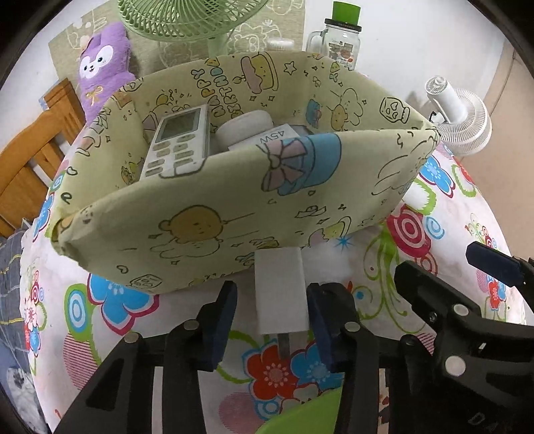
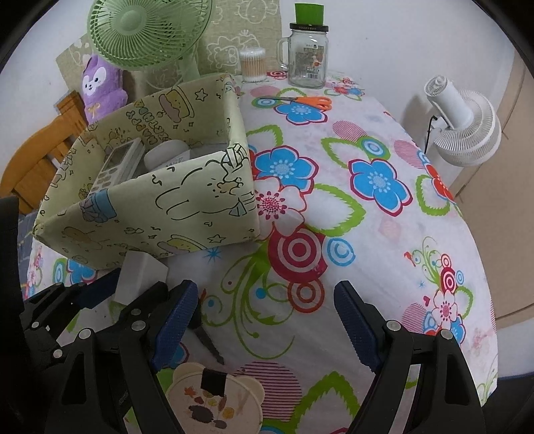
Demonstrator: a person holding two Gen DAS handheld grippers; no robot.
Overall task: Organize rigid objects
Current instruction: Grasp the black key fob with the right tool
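Observation:
A white charger plug (image 1: 280,293) lies on the flowered tablecloth (image 1: 417,233), just in front of the yellow-green cartoon fabric box (image 1: 200,217). My left gripper (image 1: 273,317) straddles the plug. Its right pad (image 1: 320,320) touches the plug's side, while a strip of cloth shows between the plug and the left pad. The box (image 2: 150,213) holds a white remote (image 1: 177,140), a round white case (image 1: 247,125) and a 45W adapter (image 1: 277,137). My right gripper (image 2: 267,317) hangs open over bare cloth to the right, with nothing between its fingers.
Orange-handled scissors (image 2: 300,100), a glass mug jar (image 2: 307,56) and a cotton swab tub (image 2: 253,63) sit at the far end. A green fan (image 2: 147,30), a purple plush (image 2: 100,86) and a white fan (image 2: 464,120) ring the table. A cream bear-shaped dish (image 2: 213,397) lies near me.

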